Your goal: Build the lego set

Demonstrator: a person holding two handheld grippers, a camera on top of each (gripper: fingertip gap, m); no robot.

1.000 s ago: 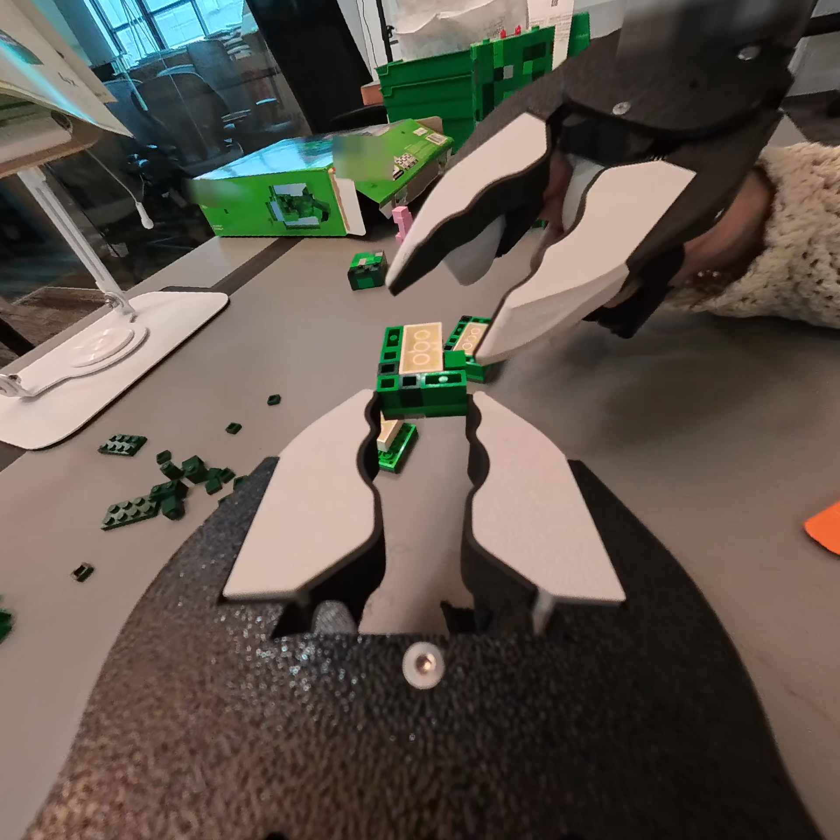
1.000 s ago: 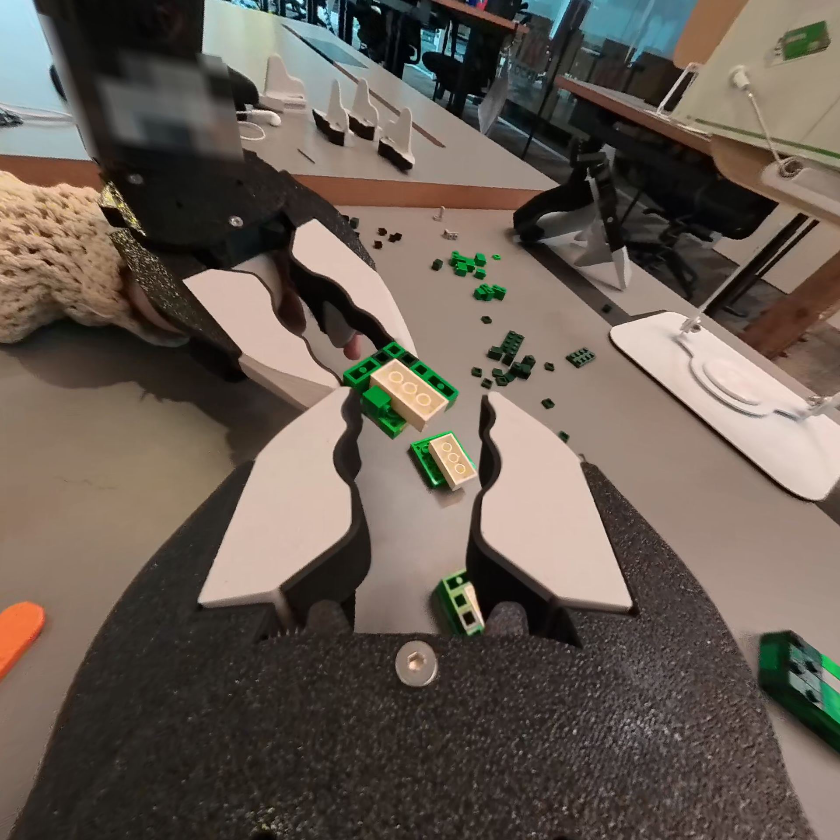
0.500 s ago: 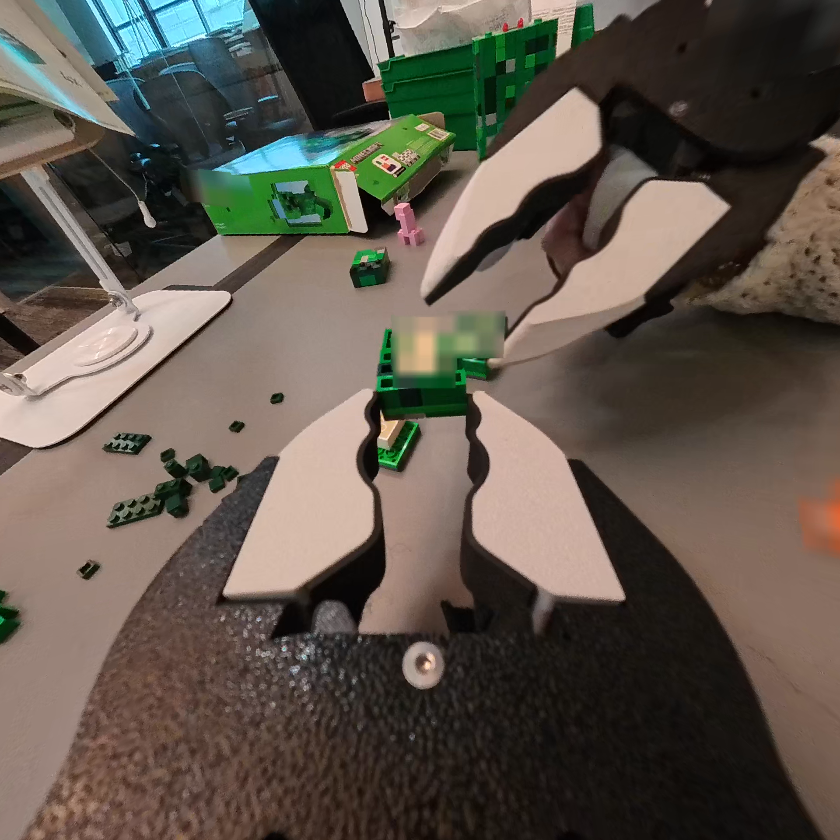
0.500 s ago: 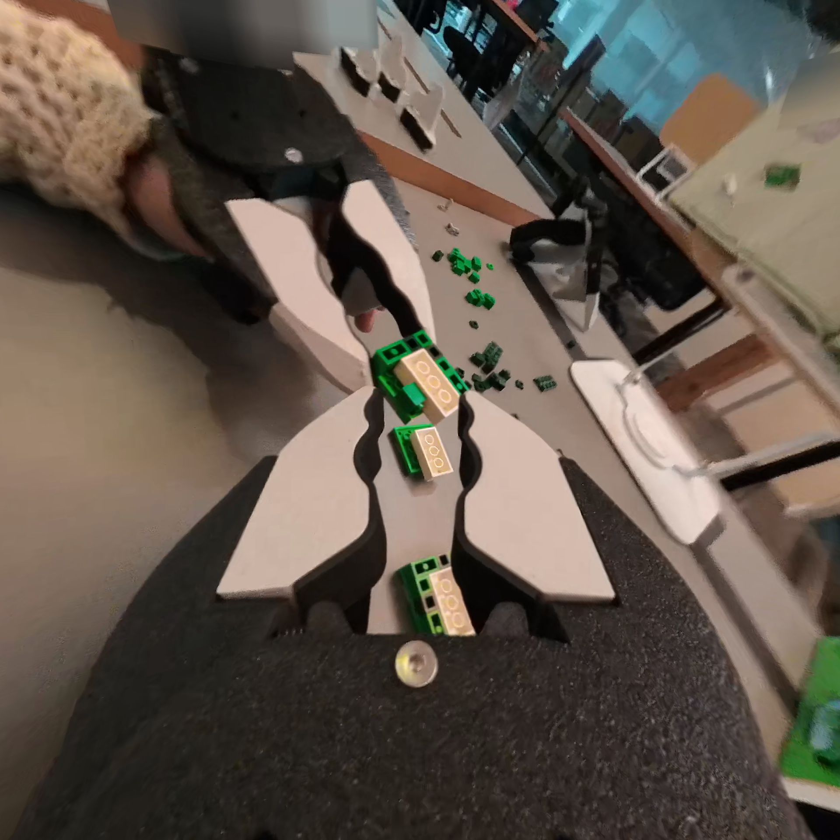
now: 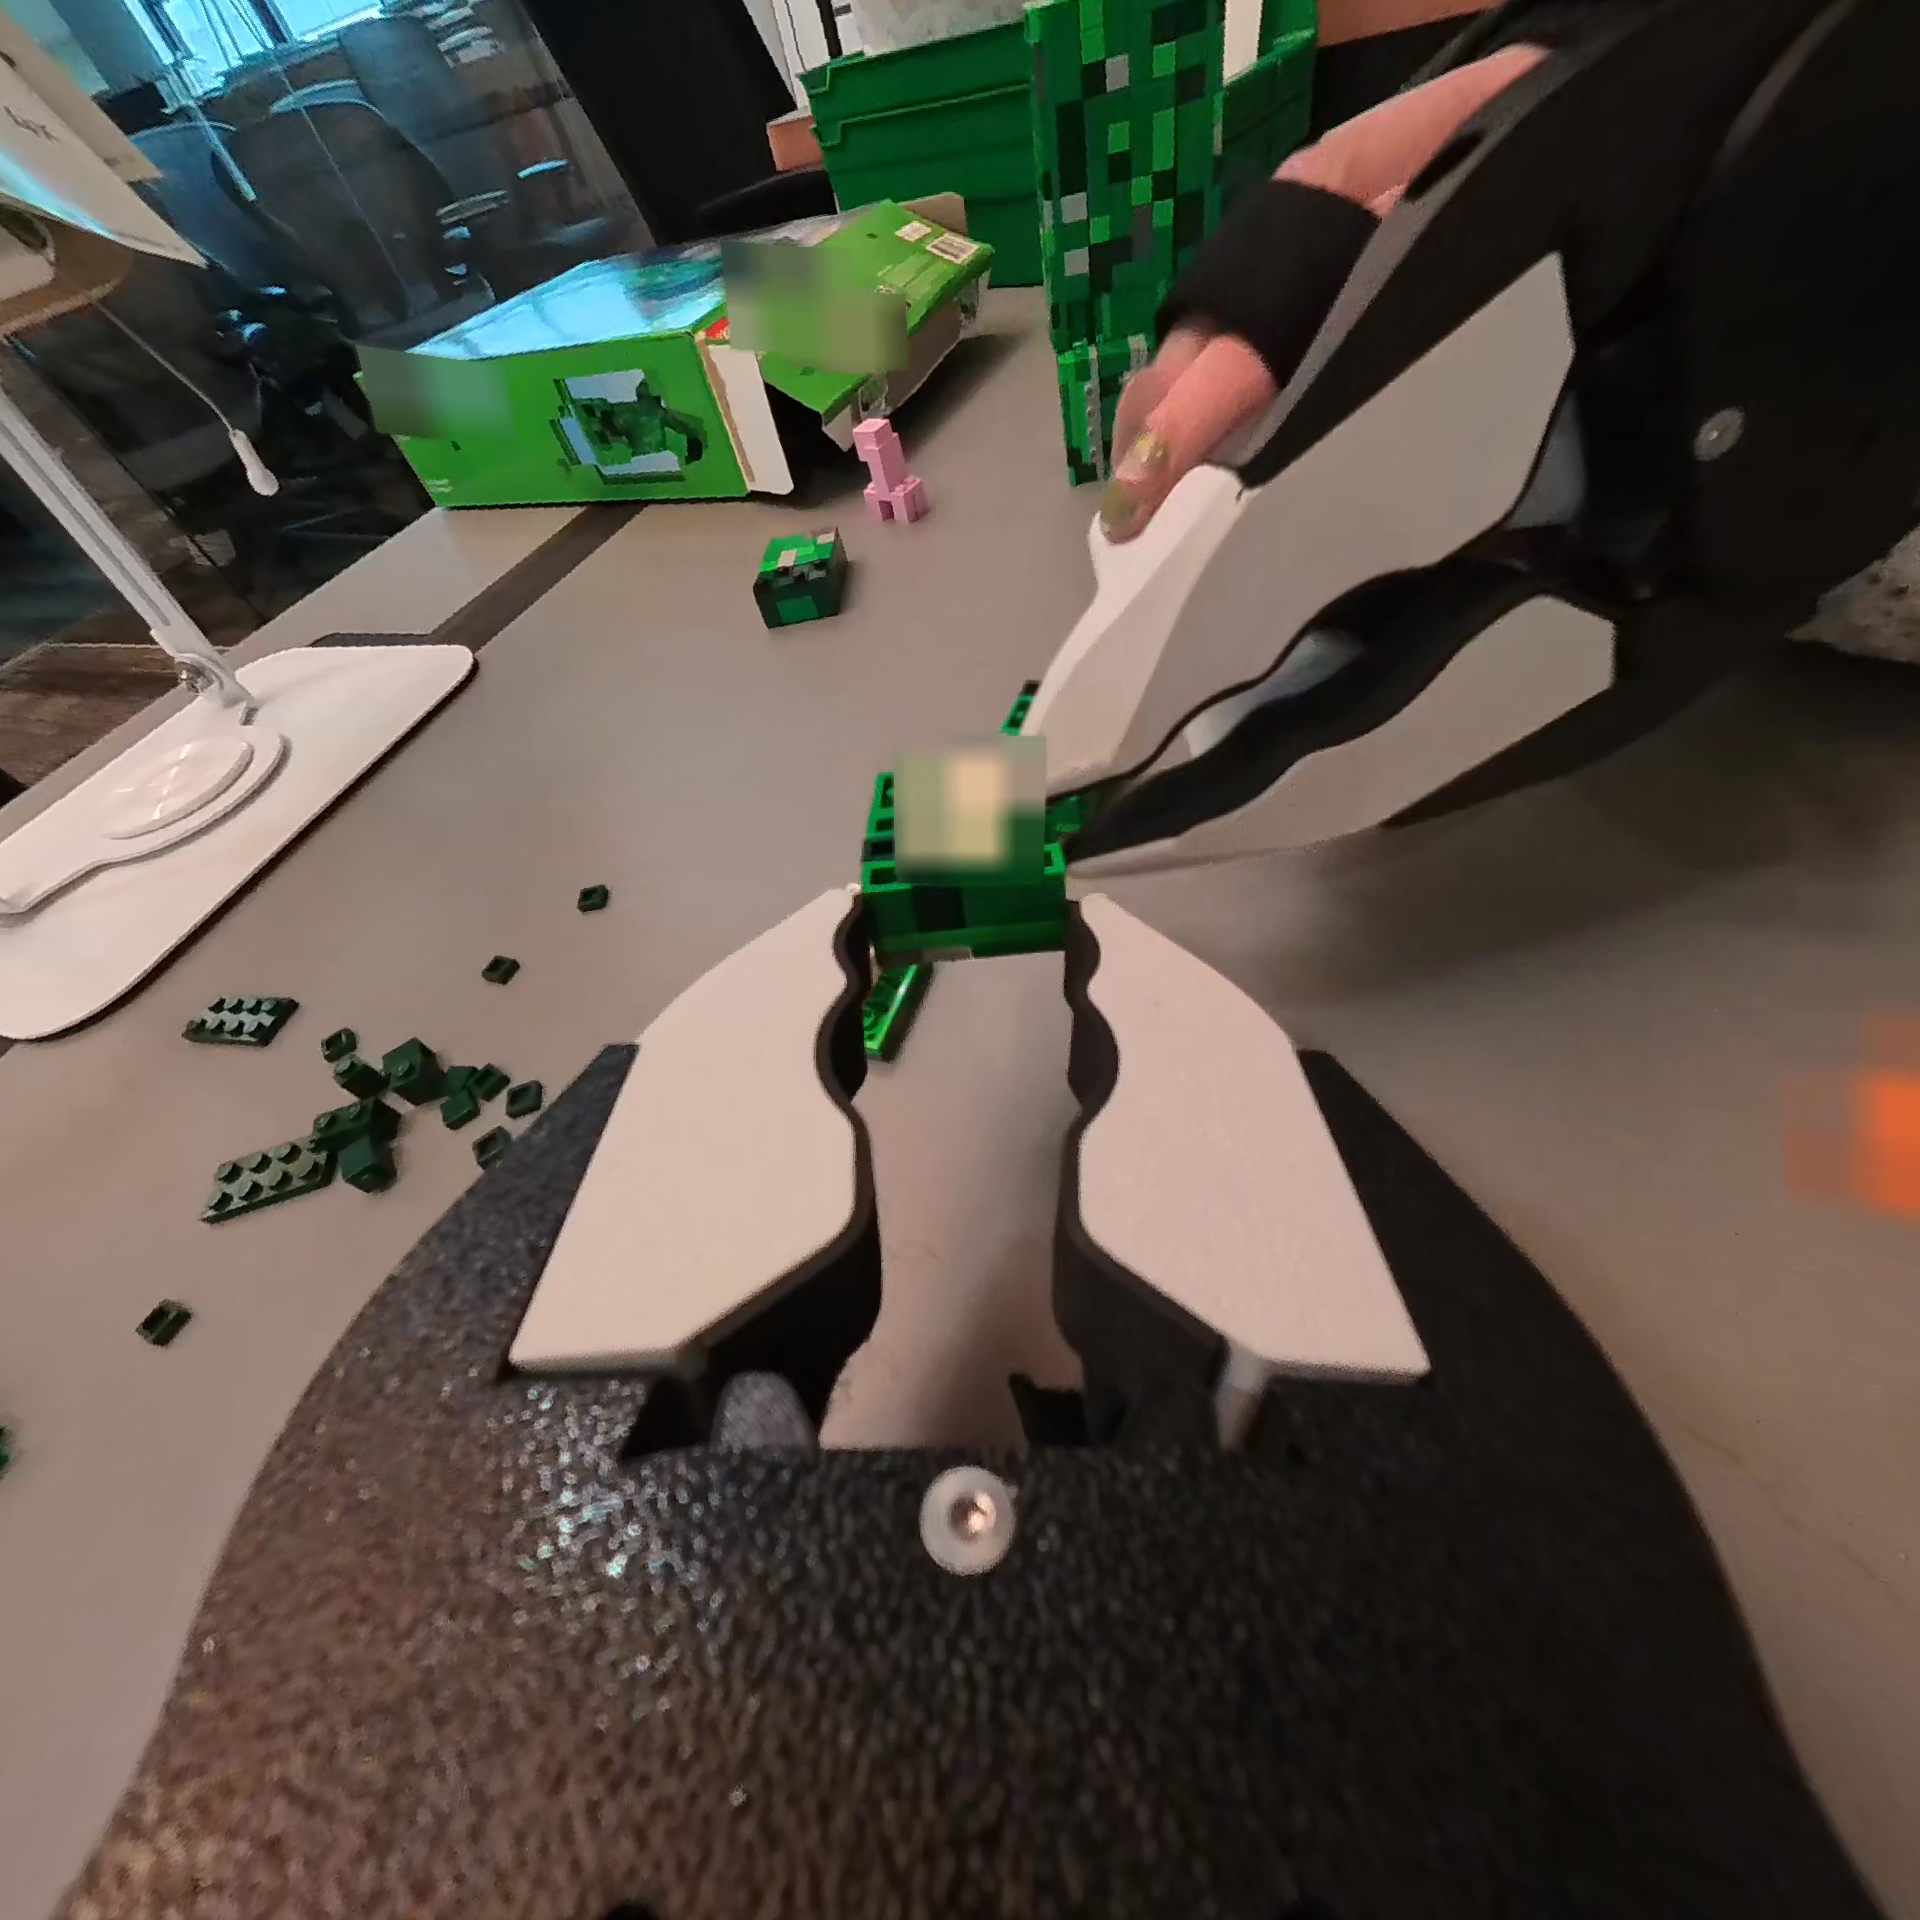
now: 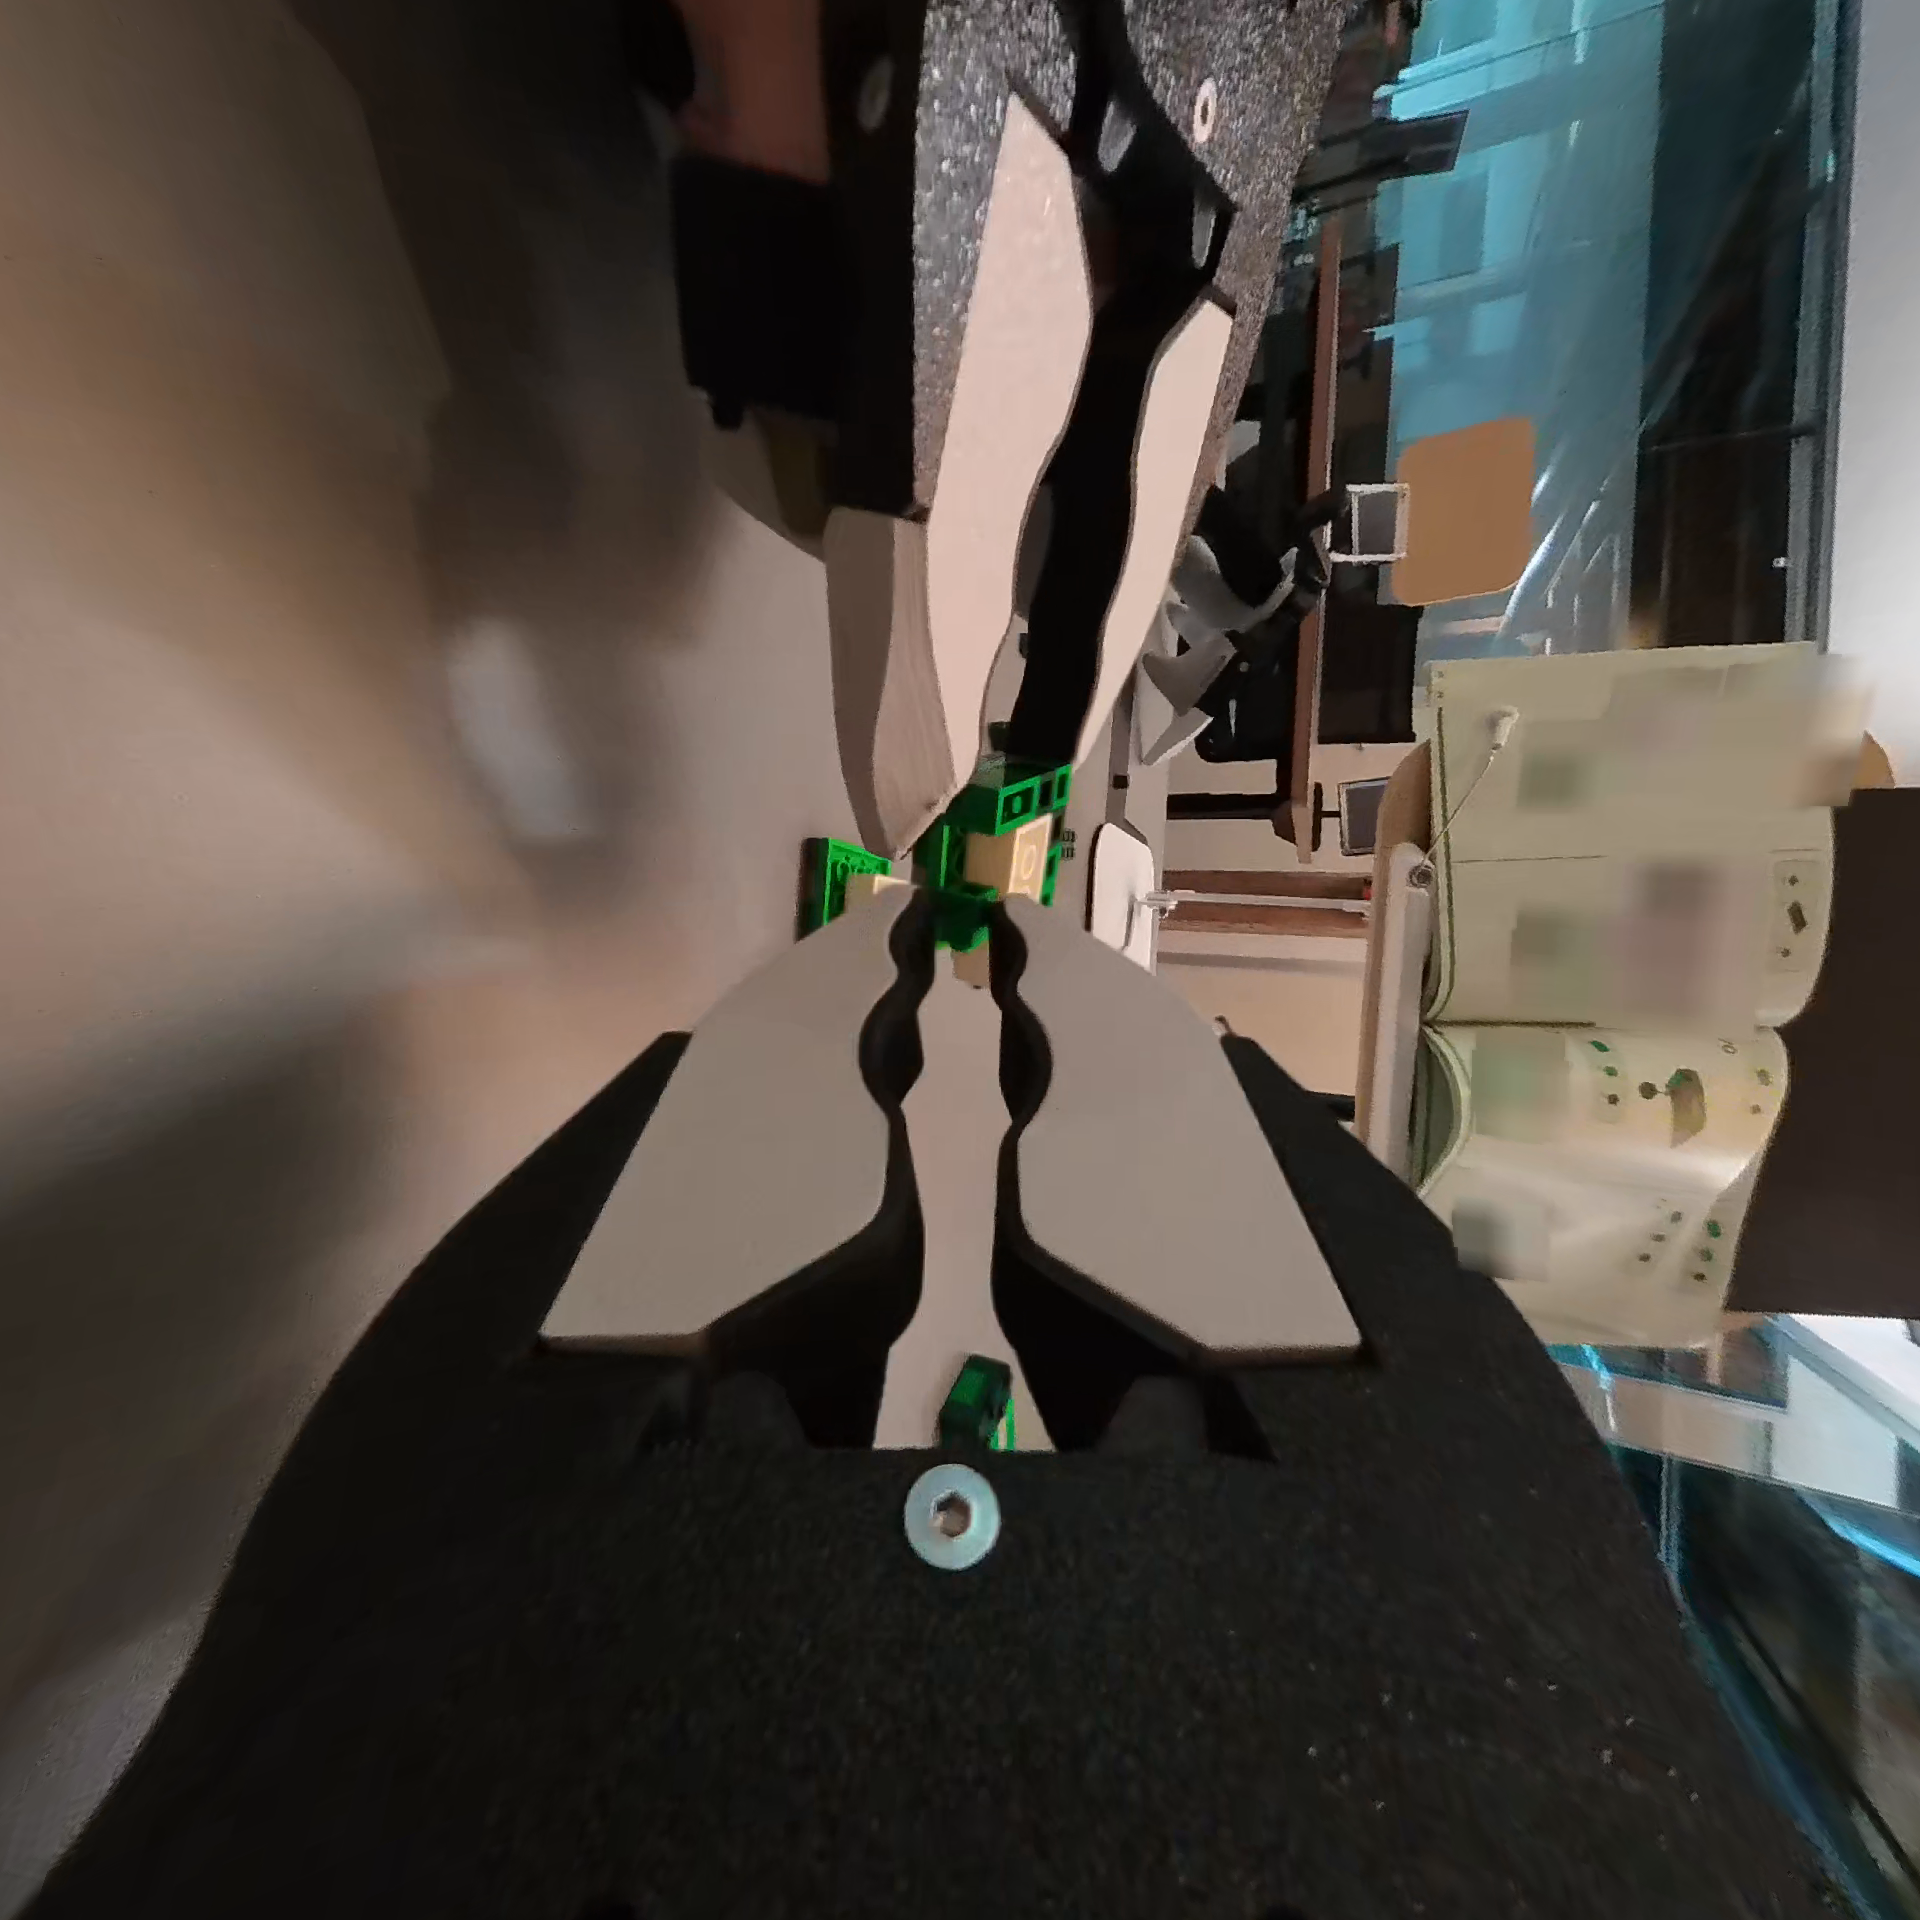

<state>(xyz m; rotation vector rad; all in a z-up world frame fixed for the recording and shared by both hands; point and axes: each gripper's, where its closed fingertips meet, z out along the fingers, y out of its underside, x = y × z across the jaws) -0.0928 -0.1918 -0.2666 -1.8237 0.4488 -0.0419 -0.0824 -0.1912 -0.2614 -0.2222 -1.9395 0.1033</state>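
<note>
The left gripper [image 5: 964, 914] is clamped on a green block [image 5: 971, 920], a small built assembly with a tan top, held across its width at the fingertips and clear of the table [image 5: 623, 748]. The block's long axis runs straight ahead, away from the left camera, with the tan face up. Under it a loose green plate [image 5: 894, 1013] lies on the table, tilted on edge between the left fingers.

The right gripper [image 5: 1081, 821] comes in from the right, rolled onto its side, with its two fingers stacked one above the other. Its tips are nearly together and meet the block's far right end; in the right wrist view they seem to pinch a narrow green part of it [image 6: 961, 920], though blur makes the contact hard to confirm. That view is turned sideways, so the table stands as a wall on the left. A second green and tan piece [image 6: 842, 883] sits just beside the block there.

Farther out, dark green bits [image 5: 353, 1112] are scattered on the left, near a white lamp base [image 5: 208, 748]. Beyond lie a green cube [image 5: 800, 580], a pink figure [image 5: 888, 473], an open green box [image 5: 582, 405] and a tall pixelated green tower [image 5: 1132, 208].
</note>
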